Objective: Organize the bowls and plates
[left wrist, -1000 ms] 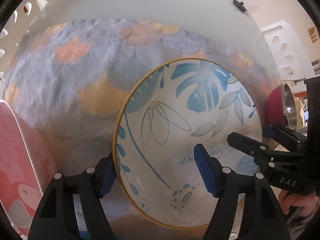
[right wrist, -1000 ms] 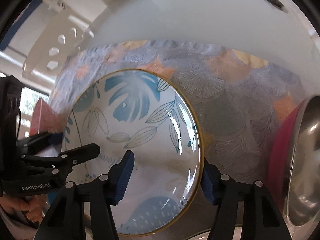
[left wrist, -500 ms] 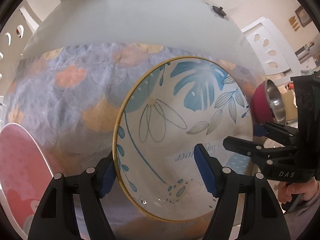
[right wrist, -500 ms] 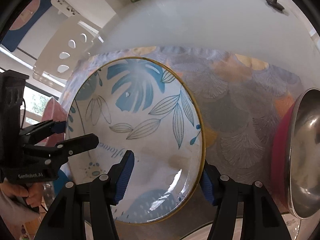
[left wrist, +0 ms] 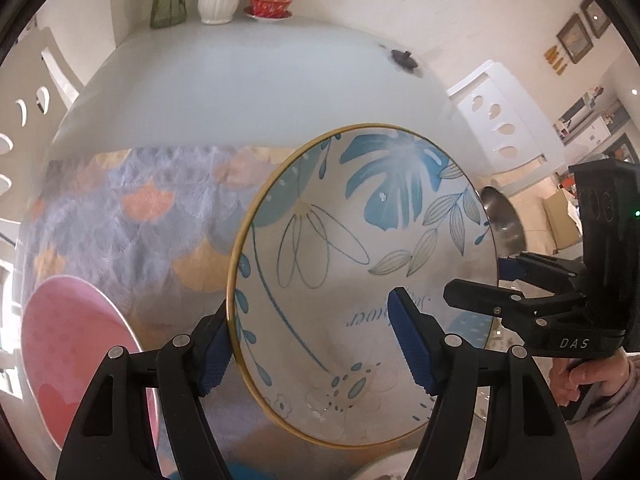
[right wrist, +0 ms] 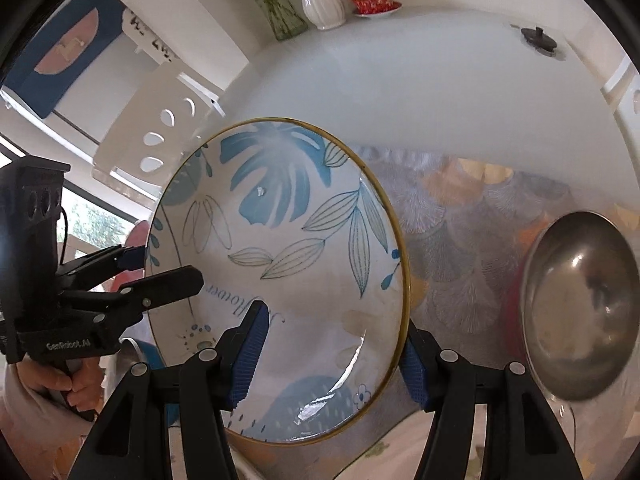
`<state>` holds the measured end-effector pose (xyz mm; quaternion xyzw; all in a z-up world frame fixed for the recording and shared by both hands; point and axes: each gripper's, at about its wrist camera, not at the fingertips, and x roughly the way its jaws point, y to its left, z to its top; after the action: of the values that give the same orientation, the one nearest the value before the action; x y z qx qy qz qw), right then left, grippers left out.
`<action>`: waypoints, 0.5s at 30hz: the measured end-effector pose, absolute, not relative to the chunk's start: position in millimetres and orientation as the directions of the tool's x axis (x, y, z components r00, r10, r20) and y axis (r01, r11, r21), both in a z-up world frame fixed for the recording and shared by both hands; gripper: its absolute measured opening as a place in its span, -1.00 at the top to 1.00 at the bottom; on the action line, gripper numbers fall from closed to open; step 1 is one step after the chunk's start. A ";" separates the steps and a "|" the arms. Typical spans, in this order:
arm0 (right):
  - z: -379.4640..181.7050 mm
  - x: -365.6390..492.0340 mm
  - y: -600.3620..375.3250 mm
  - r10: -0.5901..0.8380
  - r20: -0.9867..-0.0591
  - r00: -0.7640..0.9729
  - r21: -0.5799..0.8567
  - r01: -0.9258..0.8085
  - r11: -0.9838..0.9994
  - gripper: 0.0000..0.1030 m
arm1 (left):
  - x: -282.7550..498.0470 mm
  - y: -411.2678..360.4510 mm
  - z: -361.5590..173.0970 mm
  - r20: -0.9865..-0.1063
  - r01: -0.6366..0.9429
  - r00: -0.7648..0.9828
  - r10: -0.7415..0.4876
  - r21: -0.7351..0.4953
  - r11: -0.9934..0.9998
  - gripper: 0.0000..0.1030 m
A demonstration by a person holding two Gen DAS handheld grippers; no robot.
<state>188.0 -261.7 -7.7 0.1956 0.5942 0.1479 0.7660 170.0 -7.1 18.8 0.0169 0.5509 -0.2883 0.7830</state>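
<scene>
Lifted higher than a second ago, the bowl (left wrist: 360,264) hangs tilted above the counter (left wrist: 240,80), both jaws clenched on opposite rims: left gripper (left wrist: 316,344), right gripper (right wrist: 328,356). Only the left view shows a pink plate (left wrist: 76,356); the right shows a steel bowl (right wrist: 580,320) on the patterned cloth (right wrist: 460,240).

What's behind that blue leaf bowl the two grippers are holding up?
Behind the leaf bowl lies the patterned cloth on the white table, and a steel bowl beside it. Whatever sits directly behind the bowl is hidden.
</scene>
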 end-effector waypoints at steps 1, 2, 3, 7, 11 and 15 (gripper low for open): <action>-3.9 184.4 -262.6 0.462 -0.850 0.255 0.480 0.011 0.877 -0.17 | 168.1 -8.5 20.9 -0.873 0.473 0.228 -0.432 -0.288 0.832 -0.34; -0.2 180.6 -263.1 0.463 -0.848 0.259 0.483 0.014 0.876 -0.17 | 164.5 -9.2 24.9 -0.874 0.481 0.231 -0.428 -0.280 0.831 -0.34; 2.9 177.0 -262.9 0.463 -0.847 0.260 0.483 0.015 0.876 -0.17 | 162.0 -11.3 28.0 -0.875 0.489 0.231 -0.425 -0.273 0.829 -0.34; 16.1 160.7 -256.6 0.454 -0.850 0.268 0.475 0.017 0.880 -0.17 | 147.4 -13.1 36.9 -0.874 0.500 0.225 -0.430 -0.275 0.821 -0.34; 29.6 138.8 -249.8 0.455 -0.841 0.291 0.485 0.034 0.874 -0.17 | 130.5 -8.7 41.6 -0.875 0.509 0.226 -0.427 -0.268 0.818 -0.34; 37.1 117.3 -245.8 0.463 -0.833 0.303 0.498 0.047 0.866 -0.17 | 110.4 -4.2 52.0 -0.863 0.531 0.235 -0.446 -0.271 0.803 -0.34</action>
<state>117.3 -245.8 37.1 0.2218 0.5750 0.1341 0.7760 110.4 -4.2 52.0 0.0396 0.5344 -0.3113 0.7848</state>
